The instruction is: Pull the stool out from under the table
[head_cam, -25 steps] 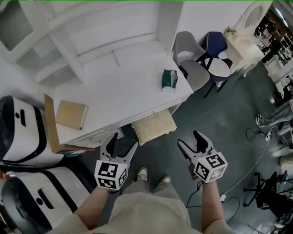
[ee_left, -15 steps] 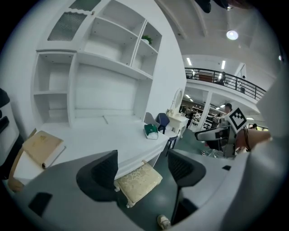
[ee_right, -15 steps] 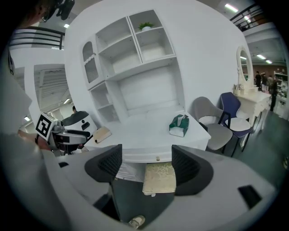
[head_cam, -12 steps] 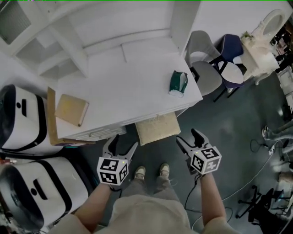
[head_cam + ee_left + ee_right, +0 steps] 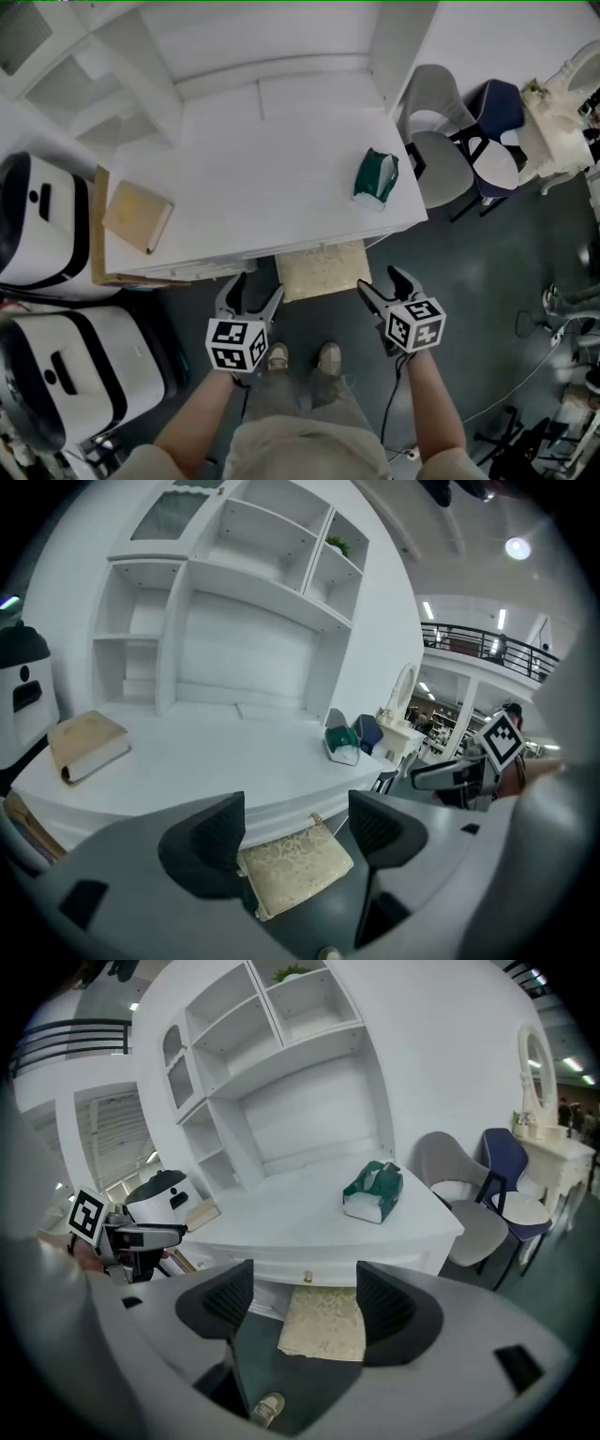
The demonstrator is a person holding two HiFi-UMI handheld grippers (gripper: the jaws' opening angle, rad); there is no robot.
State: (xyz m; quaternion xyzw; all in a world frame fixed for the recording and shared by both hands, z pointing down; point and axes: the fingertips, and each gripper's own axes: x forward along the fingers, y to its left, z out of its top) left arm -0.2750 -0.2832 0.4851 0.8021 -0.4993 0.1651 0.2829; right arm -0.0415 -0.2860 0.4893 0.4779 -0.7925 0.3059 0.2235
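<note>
Both nearer stool [image 5: 323, 269], left hand-held gripper [image 5: 258, 289], right hand-held gripper [image 5: 378, 281], jaws apart

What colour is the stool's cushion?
The stool cushion is cream with a faint pattern; the right gripper view shows it best.

The left gripper [image 5: 295, 825] hangs with its jaws apart and nothing pressed between them. Beyond them the stool [image 5: 295, 866], topped with a cream patterned cushion, sits partly under the white table [image 5: 216, 761]. On the table lie a tan book [image 5: 86, 744] and a green tissue box [image 5: 342, 743].
</note>
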